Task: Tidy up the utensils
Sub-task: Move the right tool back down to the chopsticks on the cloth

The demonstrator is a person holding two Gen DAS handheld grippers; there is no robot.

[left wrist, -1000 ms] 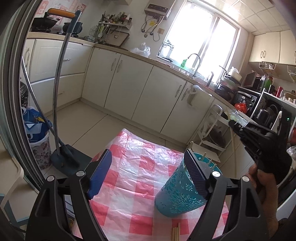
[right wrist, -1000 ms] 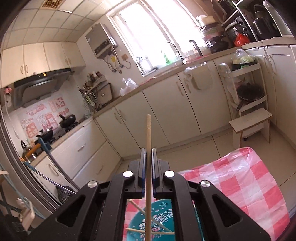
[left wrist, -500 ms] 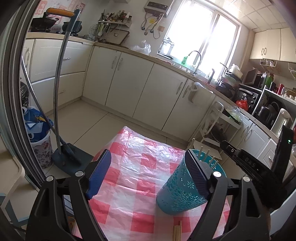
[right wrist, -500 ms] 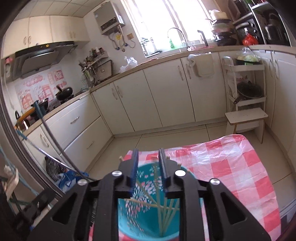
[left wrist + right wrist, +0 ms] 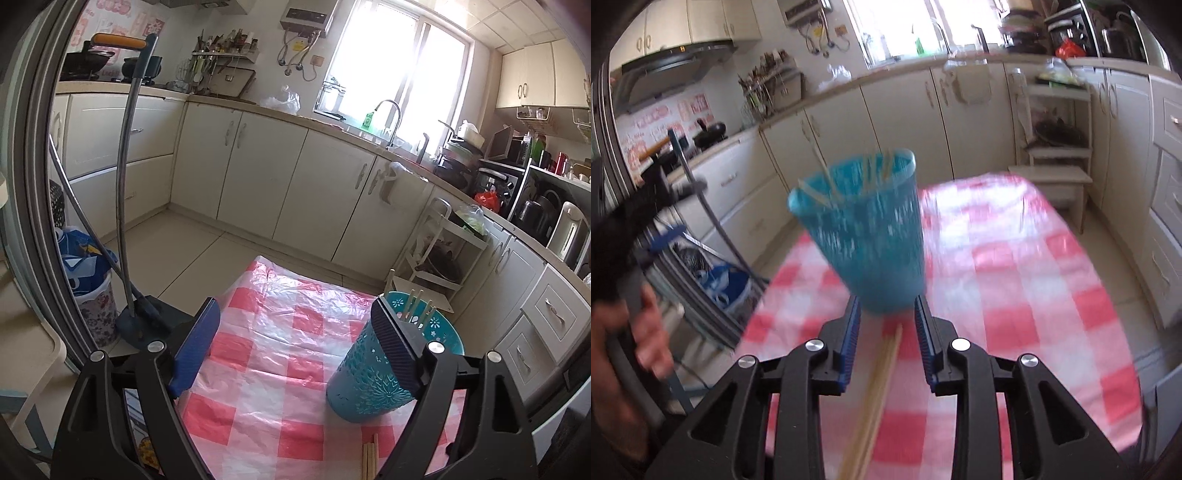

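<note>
A teal perforated utensil holder (image 5: 388,363) stands on the red-and-white checked tablecloth (image 5: 280,354) with several wooden chopsticks (image 5: 415,308) sticking out of it. It also shows in the right wrist view (image 5: 864,229), blurred. My left gripper (image 5: 299,339) is wide open and empty, its right finger just in front of the holder. My right gripper (image 5: 886,339) is open and empty, low over the table. Loose chopsticks (image 5: 875,398) lie on the cloth between and under its fingers; their ends also show in the left wrist view (image 5: 370,458).
A mop and dustpan (image 5: 140,321) and a bin (image 5: 88,280) stand on the floor left of the table. White cabinets (image 5: 288,192) run along the back. A white step stool (image 5: 1056,181) stands beyond the far table edge.
My right gripper let go of a chopstick into the holder, opened, and dropped down toward the loose chopsticks on the cloth. It has left the left wrist view. The left gripper barely moved.
</note>
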